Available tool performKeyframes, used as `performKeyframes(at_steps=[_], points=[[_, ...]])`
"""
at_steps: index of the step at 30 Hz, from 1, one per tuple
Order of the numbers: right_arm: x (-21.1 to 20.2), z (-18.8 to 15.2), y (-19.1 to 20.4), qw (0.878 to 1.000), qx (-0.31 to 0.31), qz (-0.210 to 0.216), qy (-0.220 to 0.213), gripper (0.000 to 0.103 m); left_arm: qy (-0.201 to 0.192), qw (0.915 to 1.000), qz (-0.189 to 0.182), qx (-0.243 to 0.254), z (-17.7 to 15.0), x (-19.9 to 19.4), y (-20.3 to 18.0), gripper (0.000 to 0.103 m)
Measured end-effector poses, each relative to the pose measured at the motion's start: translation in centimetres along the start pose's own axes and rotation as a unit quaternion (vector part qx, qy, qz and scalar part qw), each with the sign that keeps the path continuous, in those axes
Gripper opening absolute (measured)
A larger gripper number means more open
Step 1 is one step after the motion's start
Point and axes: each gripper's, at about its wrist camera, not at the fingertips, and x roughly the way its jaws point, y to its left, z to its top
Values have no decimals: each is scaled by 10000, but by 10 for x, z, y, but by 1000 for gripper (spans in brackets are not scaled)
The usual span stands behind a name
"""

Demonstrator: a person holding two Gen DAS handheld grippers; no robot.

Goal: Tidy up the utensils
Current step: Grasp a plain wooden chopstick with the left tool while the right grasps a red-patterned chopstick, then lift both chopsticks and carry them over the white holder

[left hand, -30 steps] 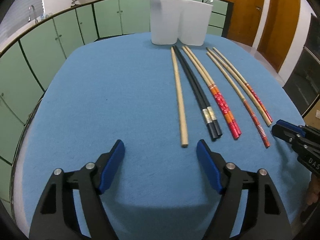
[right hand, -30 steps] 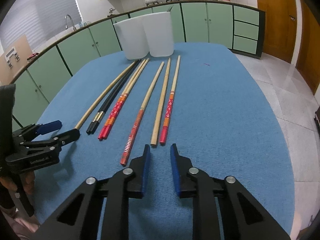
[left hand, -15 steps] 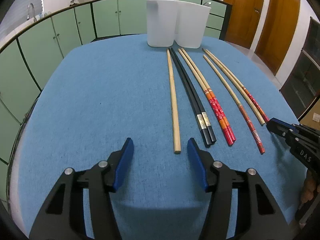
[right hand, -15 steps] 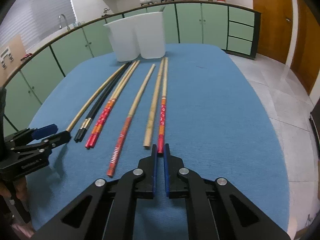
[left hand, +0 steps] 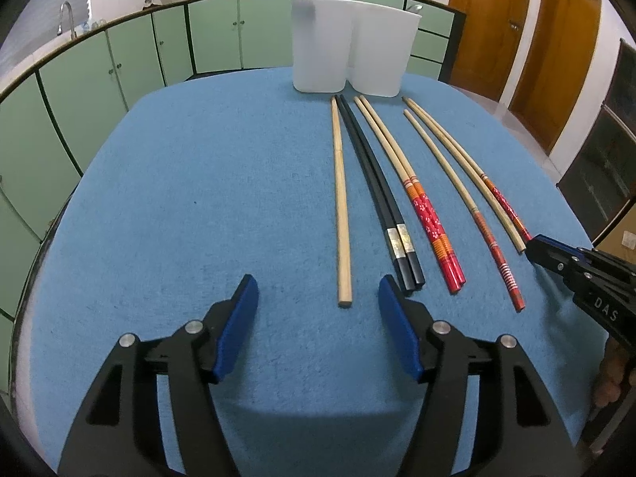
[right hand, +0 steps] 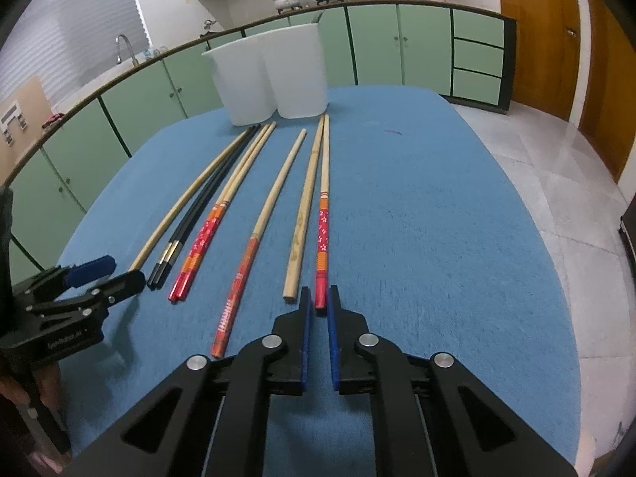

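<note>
Since a second ago: right fingers (right hand: 317,308) drawn in from a modest gap to nearly together, lined up on the butt of the red-patterned chopstick (right hand: 322,238) just ahead of the tips; no firm clamp visible, tip seems only at their mouth. Likely first pick-up for sorting into the white holder (right hand: 274,73) far ahead. Left fingers (left hand: 318,302) narrowed, now opening again, apart and empty, the plain wooden chopstick (left hand: 341,198) ending just ahead between them, black pair (left hand: 381,198) beside the right-hand pad. All chopsticks flat on the blue tabletop (left hand: 198,198).

Both wrist views look steeply down, close, sharing the chopsticks (left hand: 342,202) and holder (right hand: 274,73).
</note>
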Motion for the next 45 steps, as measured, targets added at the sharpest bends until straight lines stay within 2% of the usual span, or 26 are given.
performKeyframes(at_steps=[1,4,7,9,14,19,26,33,45], points=[[1,1,-1,10000,40,21,7,8,-1,10000,-4,-9,0,0,0,60],[3,2,0,10000,54,-13,17,8,-15,10000,-24,5,0,0,-2,49],[3,1,2,10000,18,-84,10,7,-40,10000,22,-27,0,0,-2,32],[3,1,0,10000,70,-47,6,6,-55,10000,43,-59,0,-1,-3,6],[-5,1,1,9999,17,-114,-77,6,-64,9999,-40,-79,0,-8,-2,6],[-34,10,8,9988,-200,-143,-429,6,-248,9996,18,99,10,-36,0,6],[-80,39,11,9945,-346,-89,-983,6,-866,9960,-39,238,40,-89,4,6],[-114,71,11,9892,-358,-1,-1419,6,-1375,9903,-109,148,70,-122,9,6],[-134,132,3,9855,-348,292,-1635,6,-1770,9833,-365,189,121,-134,6,6]])
